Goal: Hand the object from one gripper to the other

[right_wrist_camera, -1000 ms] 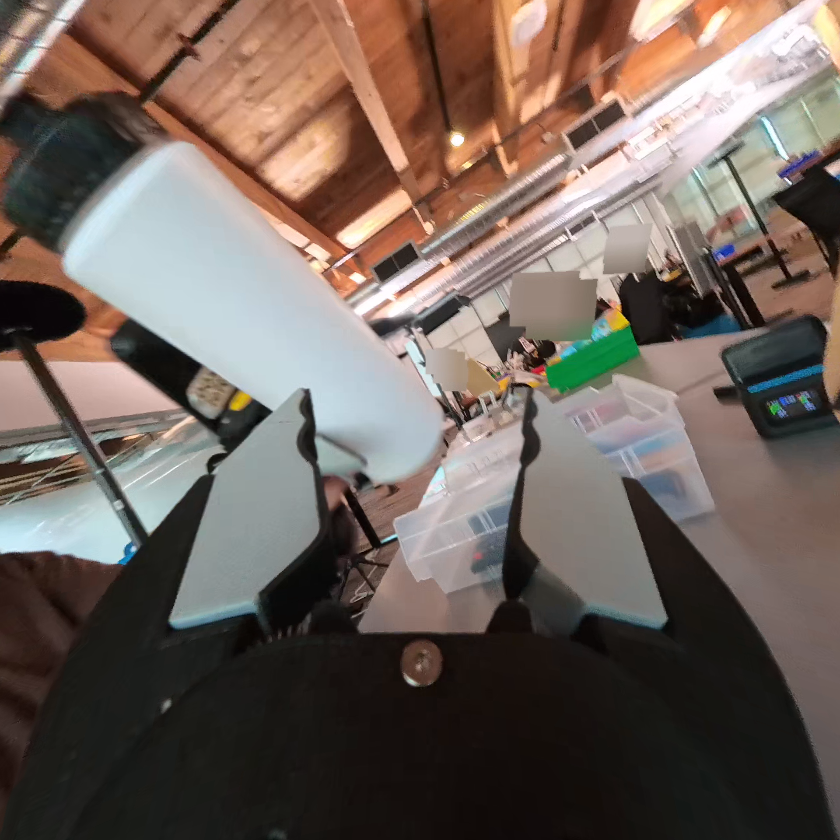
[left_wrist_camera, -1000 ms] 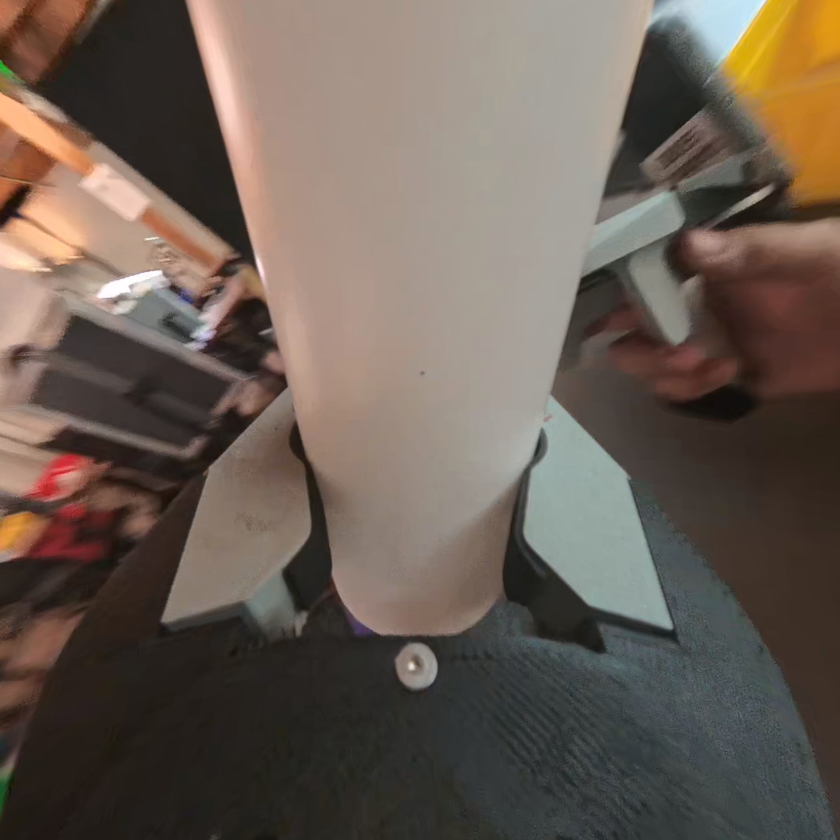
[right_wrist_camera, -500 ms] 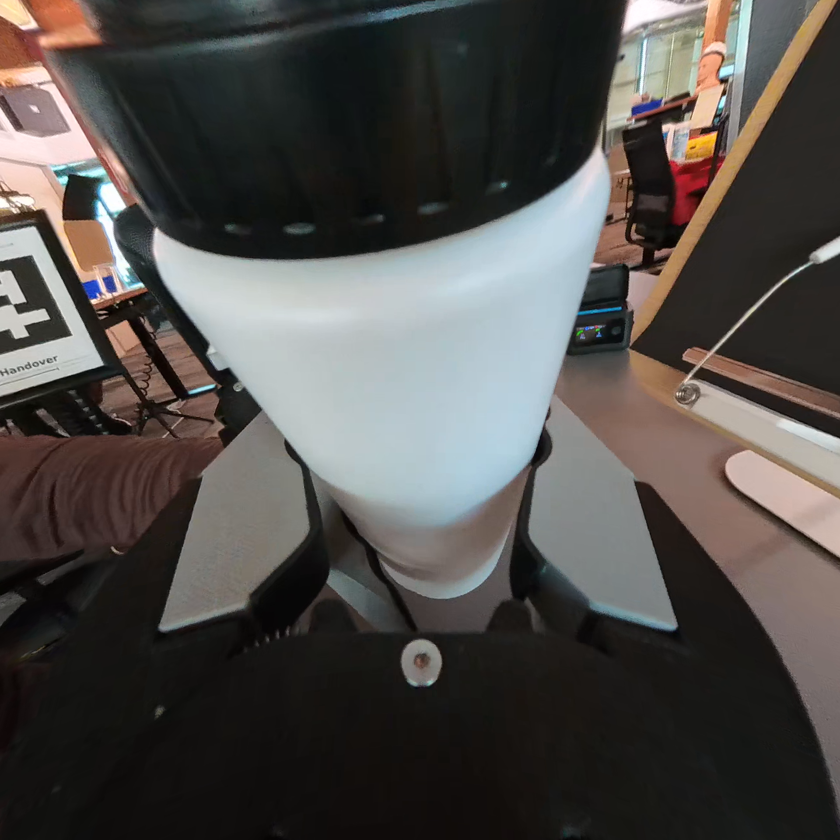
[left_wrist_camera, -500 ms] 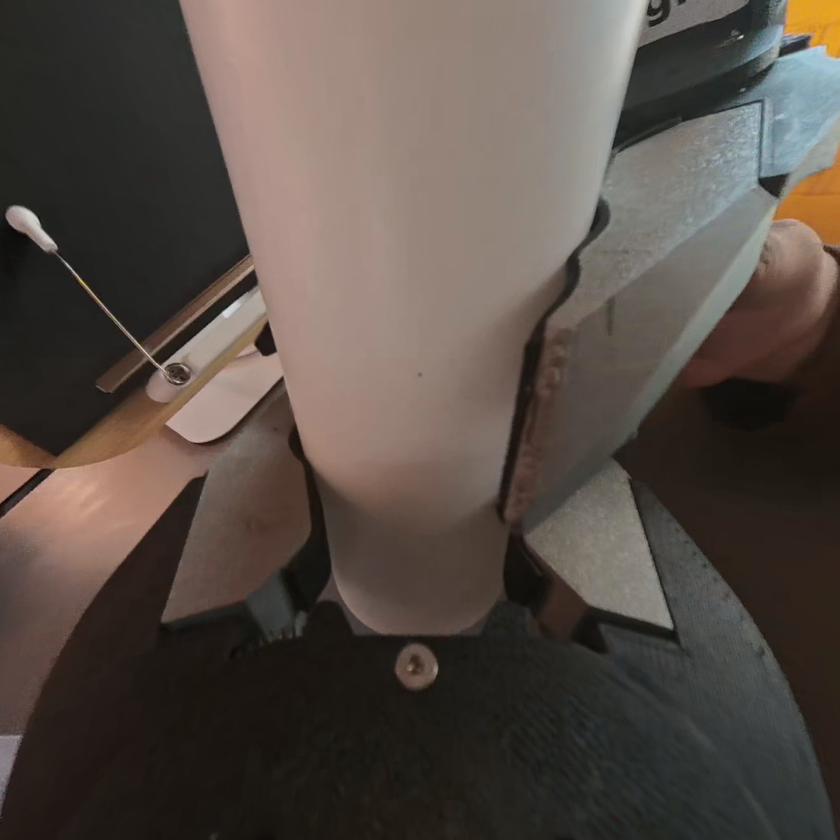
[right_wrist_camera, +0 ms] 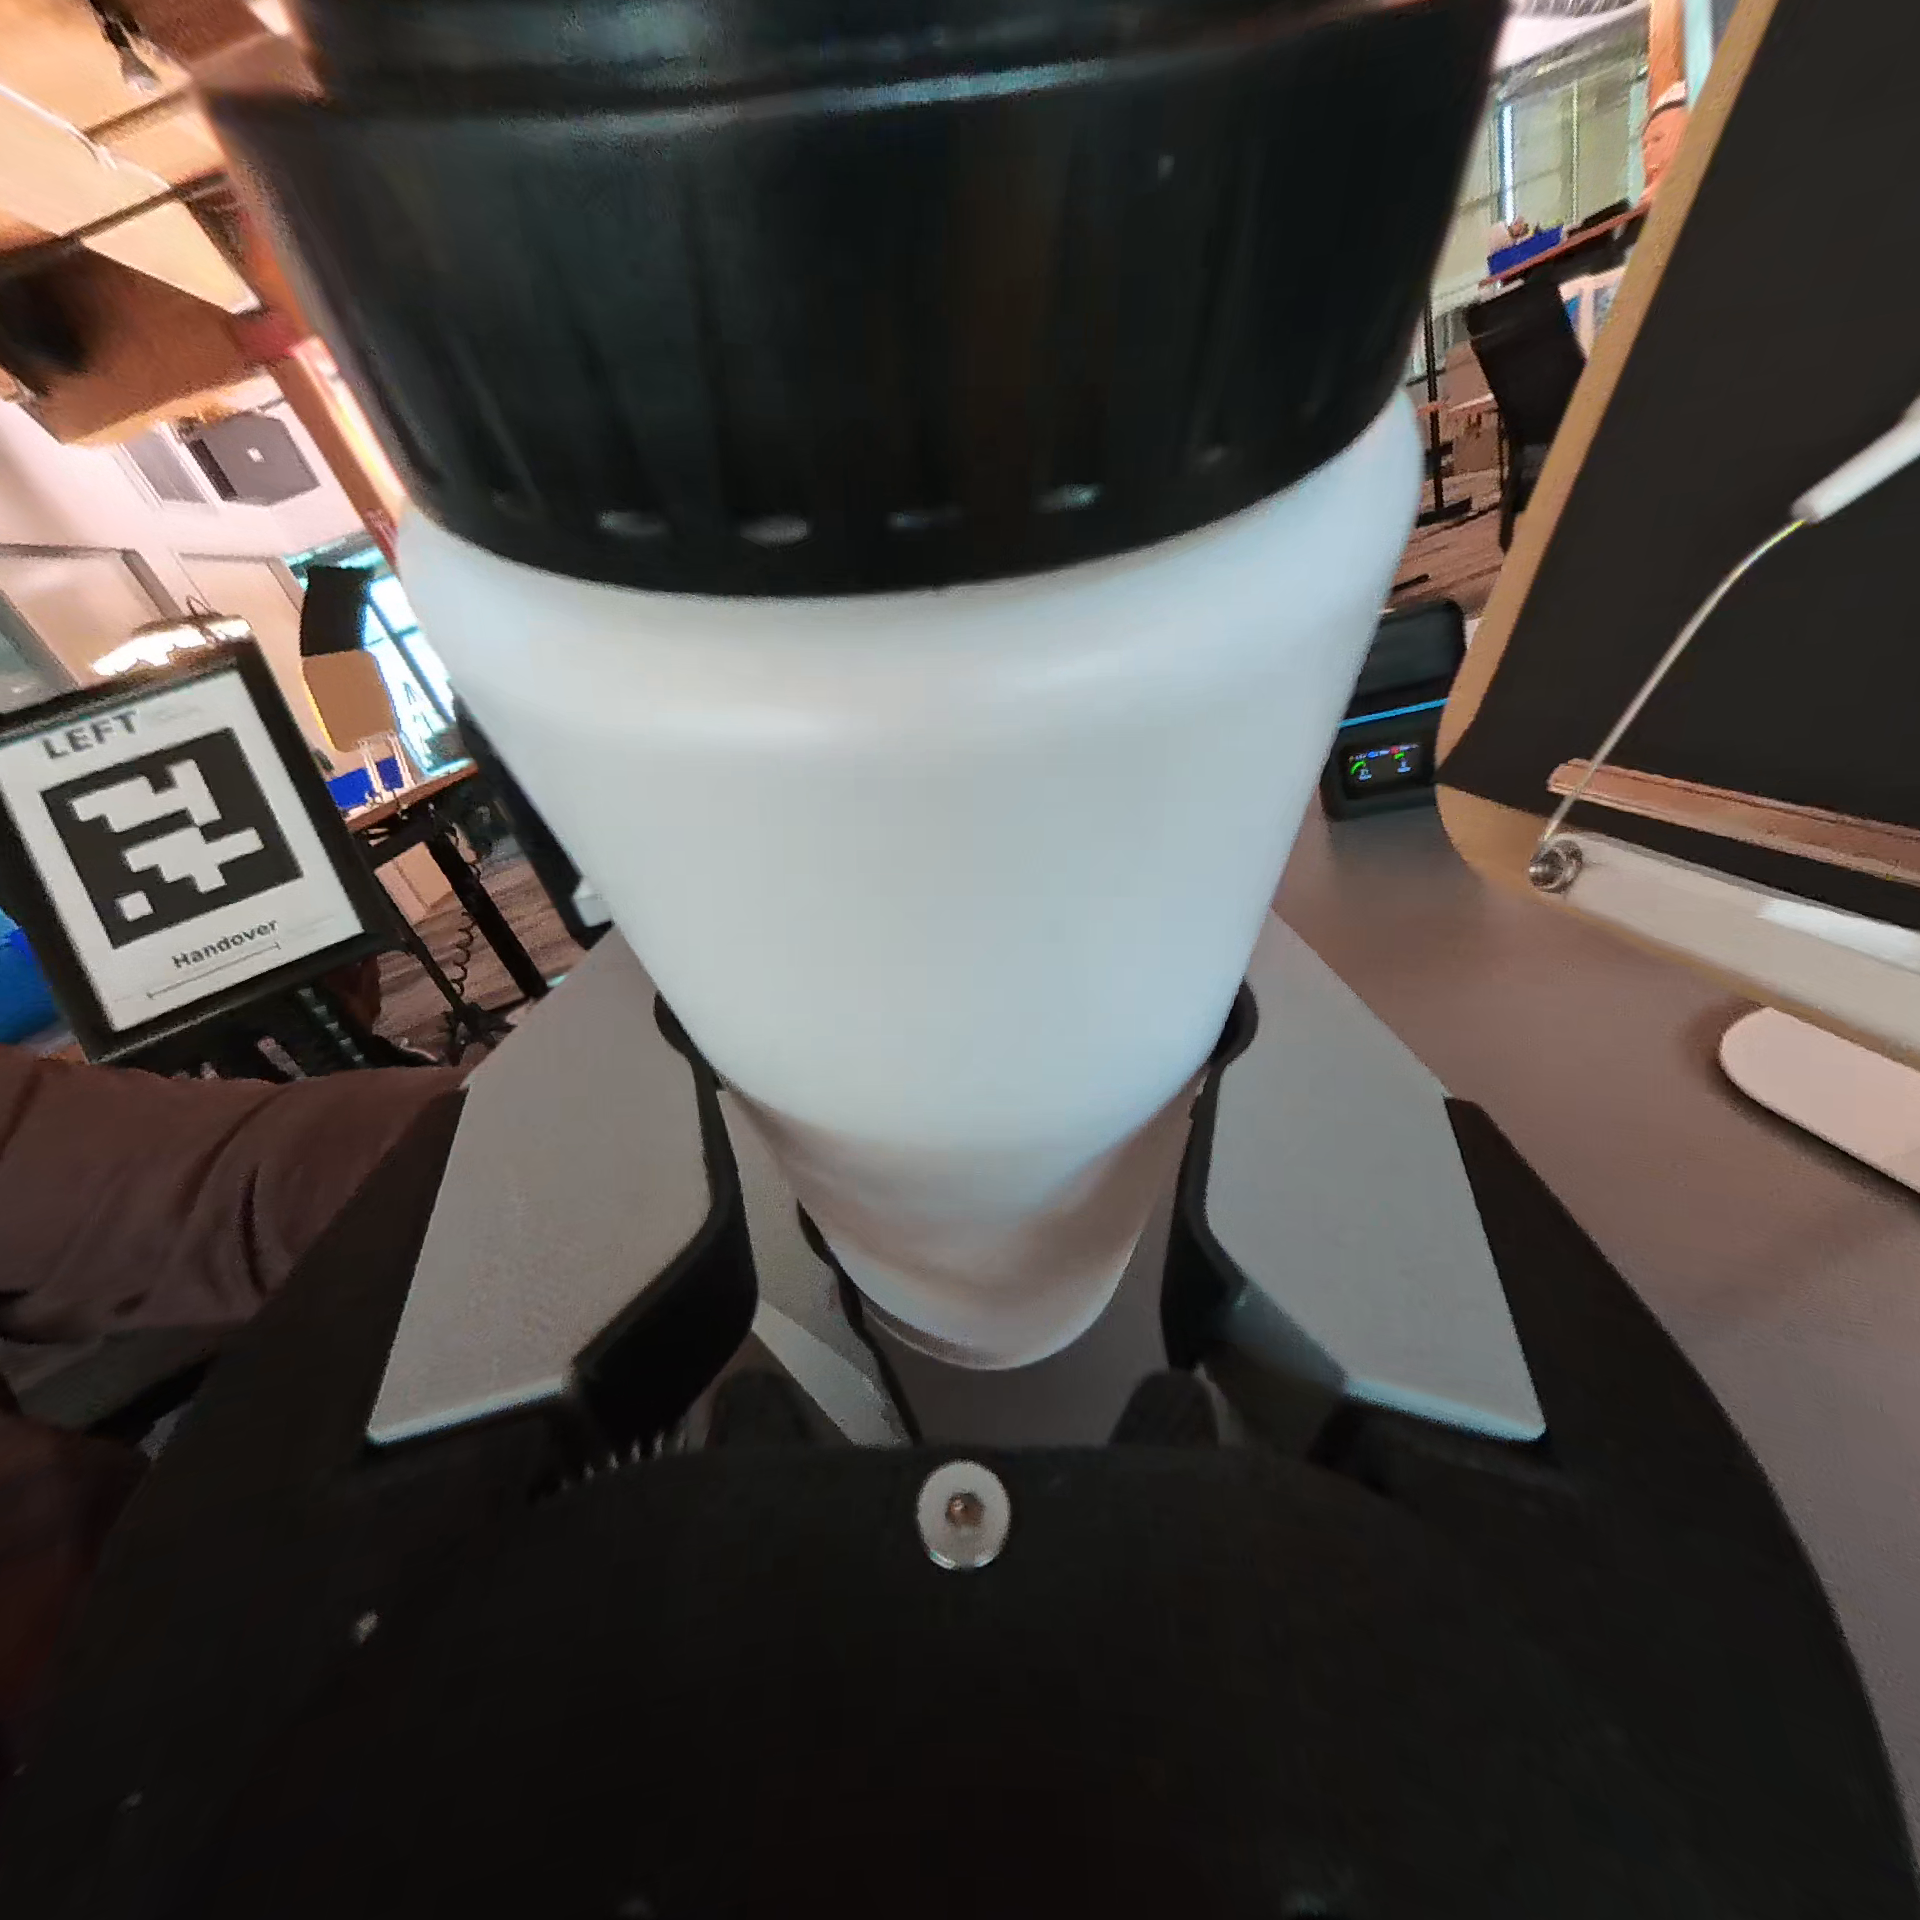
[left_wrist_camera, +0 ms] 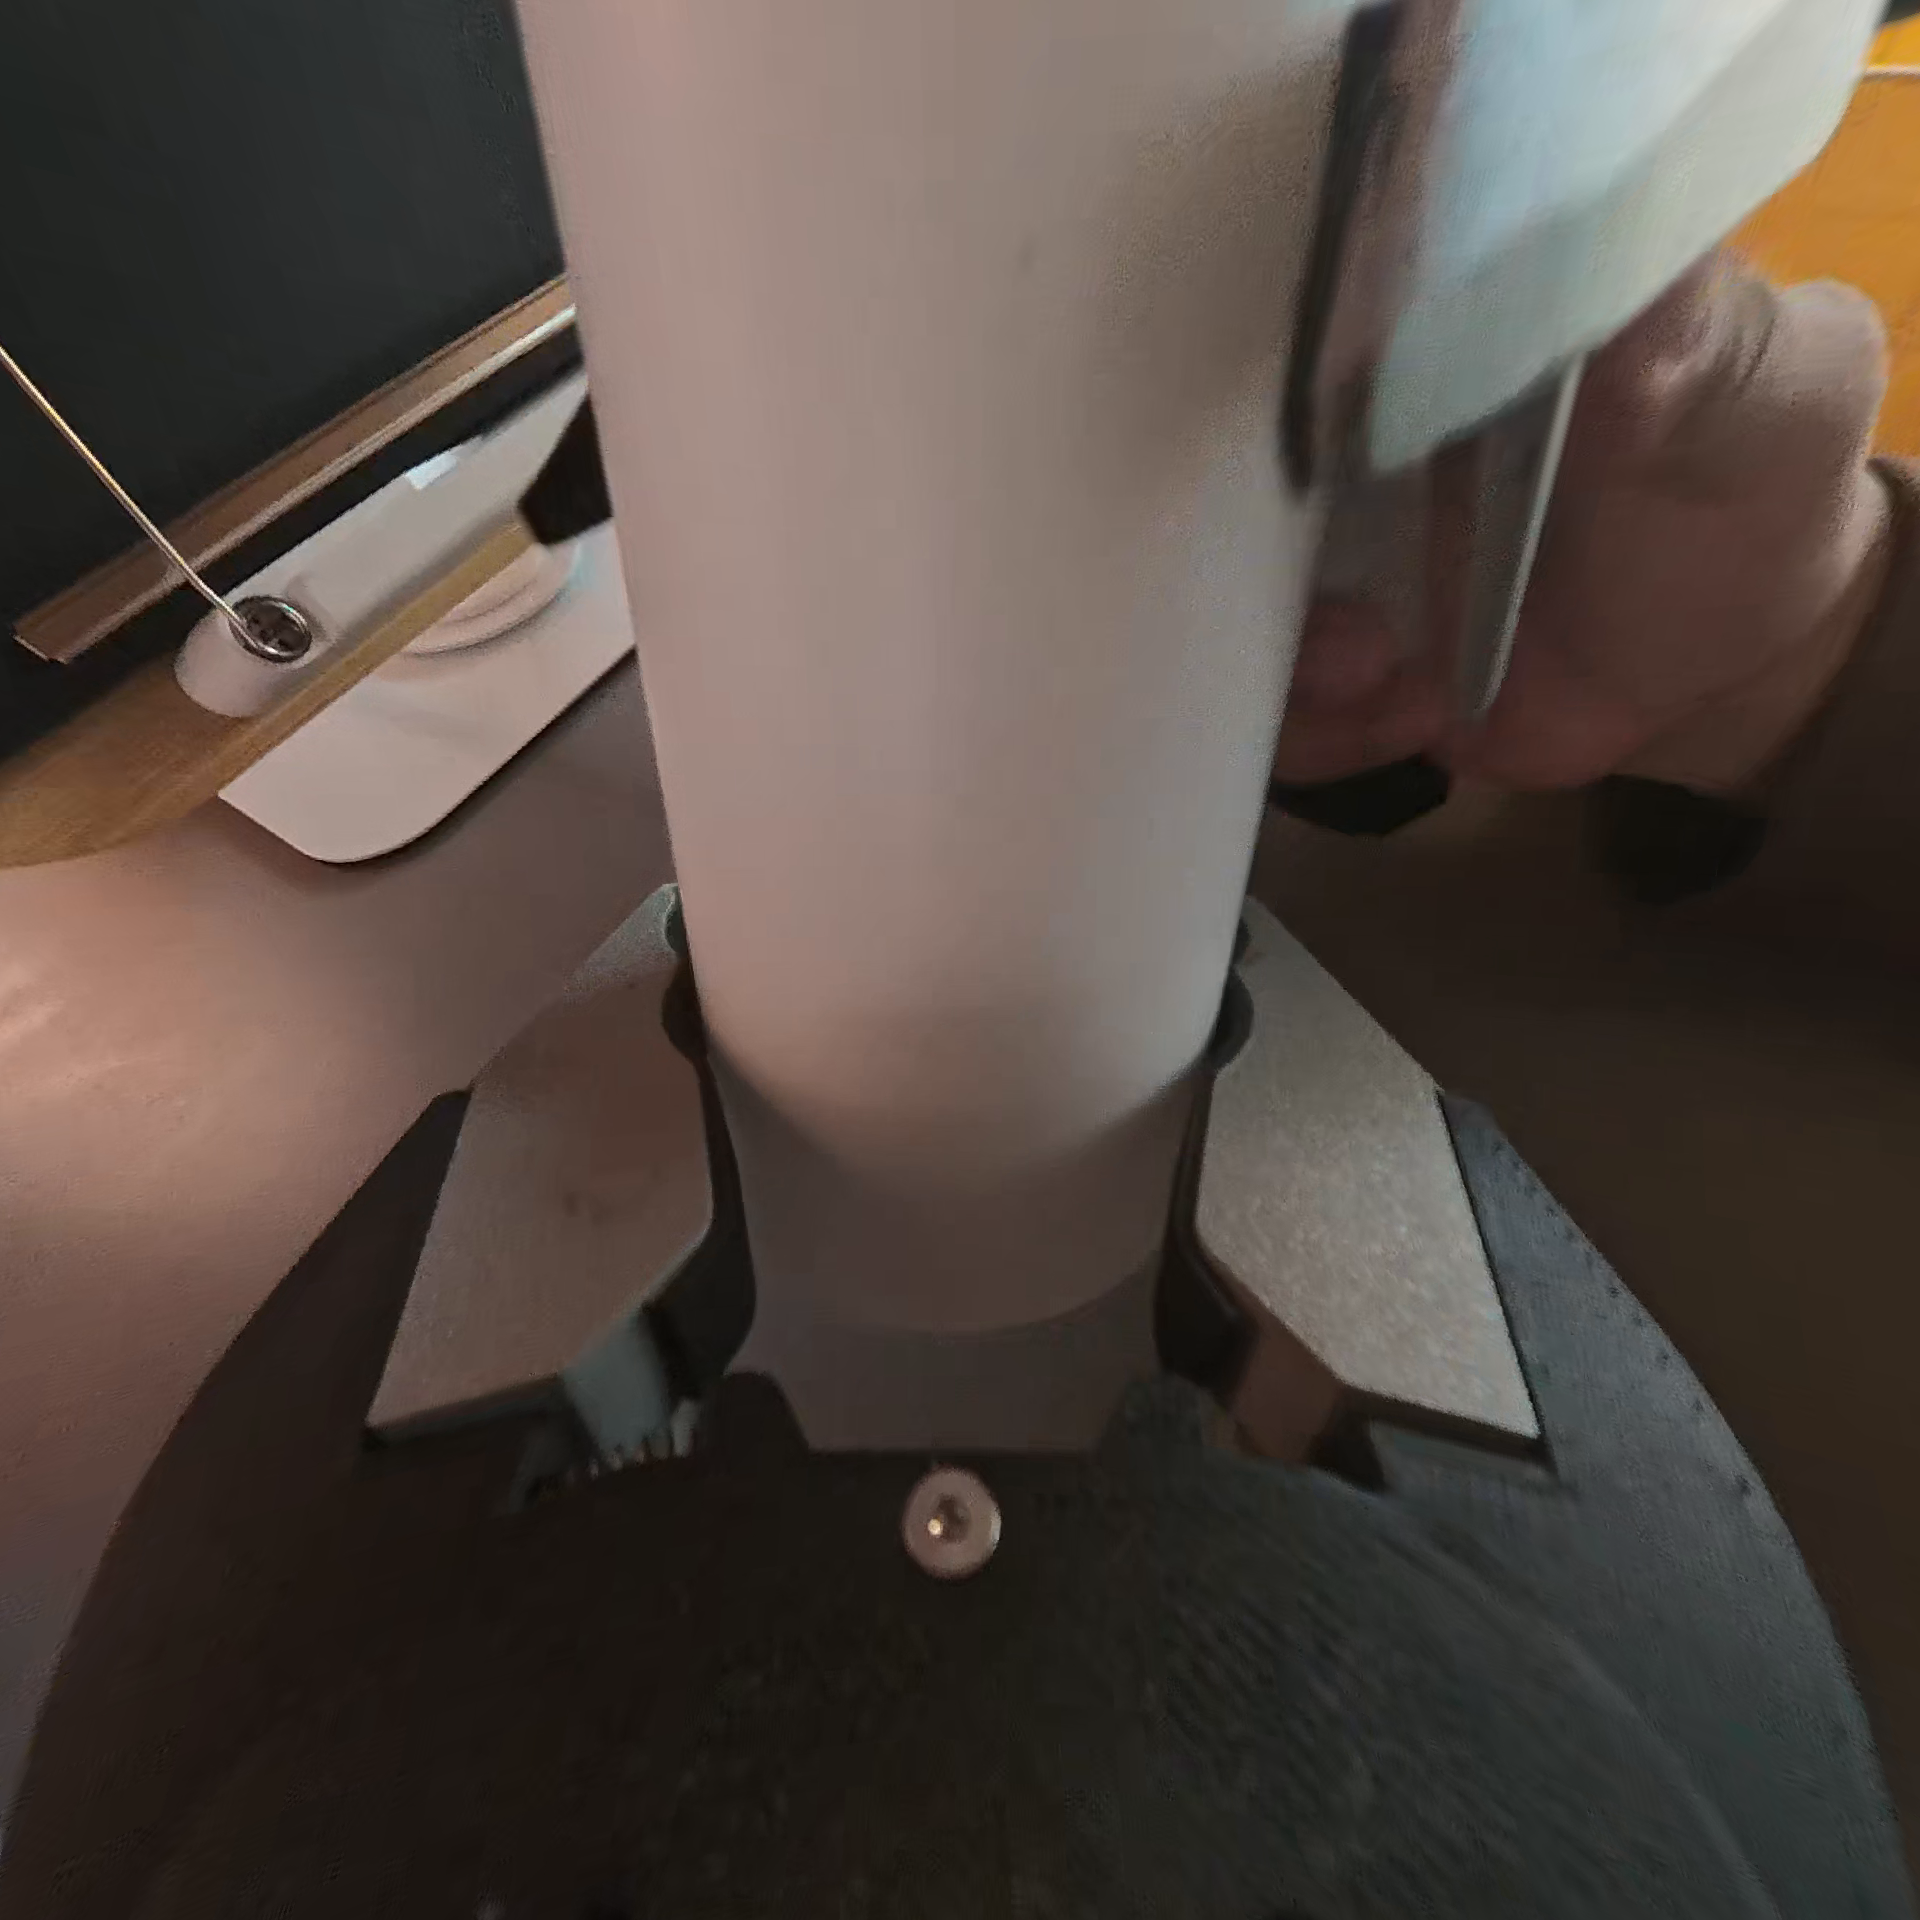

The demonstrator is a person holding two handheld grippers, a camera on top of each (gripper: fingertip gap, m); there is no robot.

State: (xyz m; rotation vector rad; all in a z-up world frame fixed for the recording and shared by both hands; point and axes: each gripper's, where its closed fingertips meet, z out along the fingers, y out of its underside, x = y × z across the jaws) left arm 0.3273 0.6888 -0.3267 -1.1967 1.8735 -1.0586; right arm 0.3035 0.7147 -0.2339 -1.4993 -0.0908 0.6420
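Note:
A white bottle [left_wrist_camera: 935,520] with a black ribbed cap [right_wrist_camera: 831,312] is held in the air by both grippers. My left gripper [left_wrist_camera: 956,935] is shut on its bottom end, with a finger against each side. My right gripper [right_wrist_camera: 956,1008] is shut on the bottle [right_wrist_camera: 904,831] just below the cap. In the left wrist view the right gripper [left_wrist_camera: 1558,208] shows blurred at the upper right against the bottle's side, with a hand [left_wrist_camera: 1662,571] on its handle. The bottle's far end is out of frame in the left wrist view.
A black board with a wooden edge stands on a white base [left_wrist_camera: 364,748] on the brown table [left_wrist_camera: 208,1039]; the base also shows at right [right_wrist_camera: 1818,1091]. A framed marker sign [right_wrist_camera: 177,831] stands at left, a small black device with a screen [right_wrist_camera: 1382,758] behind, and a brown sleeve [right_wrist_camera: 156,1195] at lower left. The white base [left_wrist_camera: 364,748] is about 20 cm from both grippers' fingertips.
The right gripper came in and closed on the bottle below the cap. The bottle's bottom now sits a little farther out from the left gripper's base, with motion blur.

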